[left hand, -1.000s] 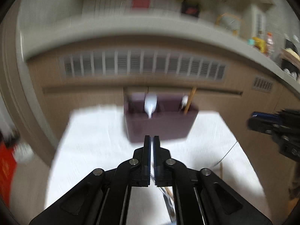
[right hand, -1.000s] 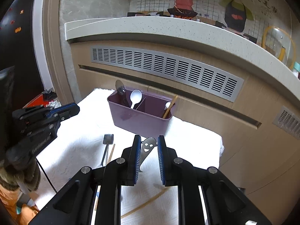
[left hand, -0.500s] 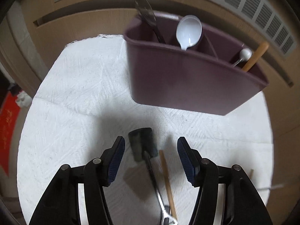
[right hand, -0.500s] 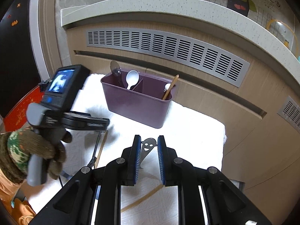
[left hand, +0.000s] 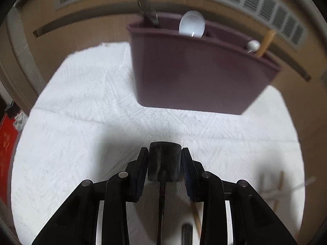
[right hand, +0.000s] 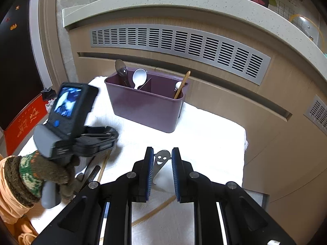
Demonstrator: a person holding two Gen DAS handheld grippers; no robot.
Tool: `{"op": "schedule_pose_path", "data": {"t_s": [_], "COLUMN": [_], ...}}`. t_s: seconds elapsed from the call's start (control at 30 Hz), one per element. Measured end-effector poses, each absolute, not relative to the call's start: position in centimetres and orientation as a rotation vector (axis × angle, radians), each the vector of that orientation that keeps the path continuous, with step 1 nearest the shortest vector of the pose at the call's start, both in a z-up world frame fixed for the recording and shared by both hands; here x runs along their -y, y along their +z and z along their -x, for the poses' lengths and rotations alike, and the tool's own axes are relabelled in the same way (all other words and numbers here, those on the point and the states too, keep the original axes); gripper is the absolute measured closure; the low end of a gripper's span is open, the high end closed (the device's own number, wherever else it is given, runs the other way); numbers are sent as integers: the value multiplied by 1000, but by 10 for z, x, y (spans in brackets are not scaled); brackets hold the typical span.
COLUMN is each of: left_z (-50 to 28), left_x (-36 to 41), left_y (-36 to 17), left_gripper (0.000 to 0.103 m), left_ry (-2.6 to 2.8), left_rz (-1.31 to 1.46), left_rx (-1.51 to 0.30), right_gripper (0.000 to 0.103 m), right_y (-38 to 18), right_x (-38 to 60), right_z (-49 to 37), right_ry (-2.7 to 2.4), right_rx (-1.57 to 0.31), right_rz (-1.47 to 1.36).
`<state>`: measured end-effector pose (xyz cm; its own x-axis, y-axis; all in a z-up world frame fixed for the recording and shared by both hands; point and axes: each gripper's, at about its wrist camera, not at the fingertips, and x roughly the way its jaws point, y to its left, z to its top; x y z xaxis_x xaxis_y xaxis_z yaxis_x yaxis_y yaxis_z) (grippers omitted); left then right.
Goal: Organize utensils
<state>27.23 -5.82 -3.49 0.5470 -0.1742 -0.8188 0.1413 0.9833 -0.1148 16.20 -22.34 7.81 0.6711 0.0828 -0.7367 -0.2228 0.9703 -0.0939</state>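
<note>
Since 0.5 s ago: left tongs (left hand: pixel 164 153) have narrowed from wide open to closed around the black spatula head (left hand: pixel 164 164), which lay loose on the white cloth (left hand: pixel 81 122) between the open fingers in that earlier frame. Both blue pads now sit against the sides of the head; contact looks firm, though motion blur softens the edges. Spatula handle runs back under the tongs toward the camera, over the cloth.

Left-wrist view, left to right: cloth covers the counter; purple caddy (left hand: pixel 194 77) stands upright at the far side of the cloth, ahead of the tongs and well apart from them. In the caddy: dark spoon (left hand: pixel 148 13) at the left end, white spoon (left hand: pixel 192 24) next to it, then a small round-ended utensil (left hand: pixel 253 45) and a wooden stick (left hand: pixel 265 42) together at the right end. Loose wooden sticks (left hand: pixel 278 187) lie on the cloth at the right, blurred.

Right-wrist view, left to right: gloved left hand (right hand: pixel 51 175) holds the left tool low over the cloth, near the front-left of the caddy (right hand: pixel 147 110). Caddy is divided by an inner wall; dark and white spoons in the left compartment, wooden stick in the right. Right tongs (right hand: pixel 162 161) are partly open with nothing gripped. Smiley-face metal utensil (right hand: pixel 162 158) lies on the cloth below the gap between the fingers; cannot tell if the pads touch it. A thin wooden stick (right hand: pixel 155 211) lies on the cloth nearer the camera.
</note>
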Motion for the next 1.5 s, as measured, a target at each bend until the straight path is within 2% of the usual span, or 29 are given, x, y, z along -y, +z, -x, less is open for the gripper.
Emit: {"op": "schedule_pose_path", "data": {"t_s": [0.3, 0.33, 0.37, 0.53, 0.7, 0.77, 0.83, 0.9, 0.93, 0.97, 1.17, 1.23, 1.37, 1.5], "left_z": [-204, -201, -203, -225, -233, -237, -245, -254, -261, -269, -310, -318, -320, -331], "left_x": [36, 34, 32, 27, 21, 19, 20, 20, 21, 21, 30, 36, 74, 92], "left_y": [54, 67, 83, 152, 191, 186, 166, 135, 114, 92, -6, -13, -10, -31], "left_gripper": [72, 78, 98, 98, 99, 96, 92, 72, 54, 43, 43, 43, 43, 42], "left_ry": [-241, -250, -261, -294, -294, -308, -363, -388, -401, -413, -375, -397, -529, -595], "left_rz": [-50, -41, -38, -24, -17, -12, -10, 13, 34, 67, 190, 166, -179, -383], "left_rx": [-641, -611, -583, -480, -409, -453, -577, -716, -796, -877, -1164, -1150, -1002, -1043], "right_gripper": [87, 87, 87, 87, 87, 87, 87, 87, 87, 87, 87, 87, 87, 87], "right_y": [106, 114, 122, 178, 216, 220, 216, 203, 192, 186, 120, 99, 74, 69], "right_x": [213, 211, 210, 202, 187, 182, 180, 182, 184, 186, 205, 213, 231, 247], "right_z": [-153, -153, -153, -164, -182, -187, -189, -190, -191, -191, -187, -183, -178, -176], "right_ry": [184, 179, 176, 146, 126, 134, 149, 161, 166, 170, 166, 158, 163, 153], "right_rx": [-775, -758, -742, -632, -552, -544, -557, -592, -619, -637, -777, -813, -861, -862], "right_rz": [185, 184, 183, 178, 198, 205, 203, 199, 196, 196, 210, 221, 197, 175]}}
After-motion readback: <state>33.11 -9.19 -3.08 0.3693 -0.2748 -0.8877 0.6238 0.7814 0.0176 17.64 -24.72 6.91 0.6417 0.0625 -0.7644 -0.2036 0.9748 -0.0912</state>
